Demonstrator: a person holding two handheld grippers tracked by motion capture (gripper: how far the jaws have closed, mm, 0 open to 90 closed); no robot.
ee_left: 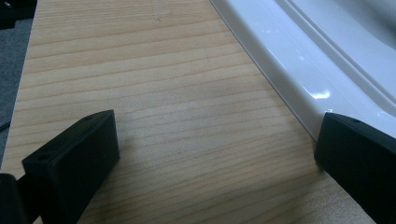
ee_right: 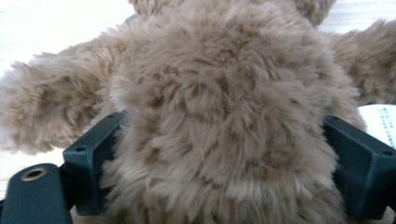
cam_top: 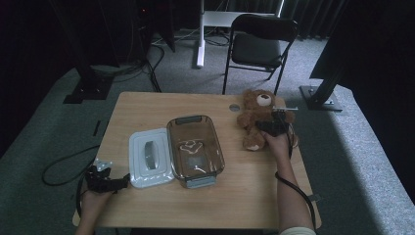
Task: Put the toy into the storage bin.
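Left tongs (cam_top: 121, 181) lie low at the near left corner of the bench (cam_top: 147, 105), held in the person's left hand (cam_top: 93, 198), with their jaws spread wide and nothing between them. In the left gripper view those left tongs (ee_left: 217, 149) show bare wood grain between the two black jaws, and the jaw at the right of that view sits against the edge of the white lid (ee_left: 308, 60). From above, the white lid (cam_top: 149, 159) lies flat on the bench just beside the clear brown storage container (cam_top: 195, 149), which stands open, its long side against the lid's.

Farther right, well apart from the container, the brown teddy bear (cam_top: 254, 115) lies on its back near the far right part of the bench, head toward the far edge and legs toward the person. The right tongs (cam_top: 274, 125), held in the right hand (cam_top: 279, 144), are over the bear's belly. In the right gripper view the right tongs (ee_right: 224, 163) have one jaw on each side of the teddy bear (ee_right: 224, 107), both pressed into the fur of its body, so they are grasping the bear around its middle. A white tag (ee_right: 380, 119) shows beside the jaw at the right of that view.
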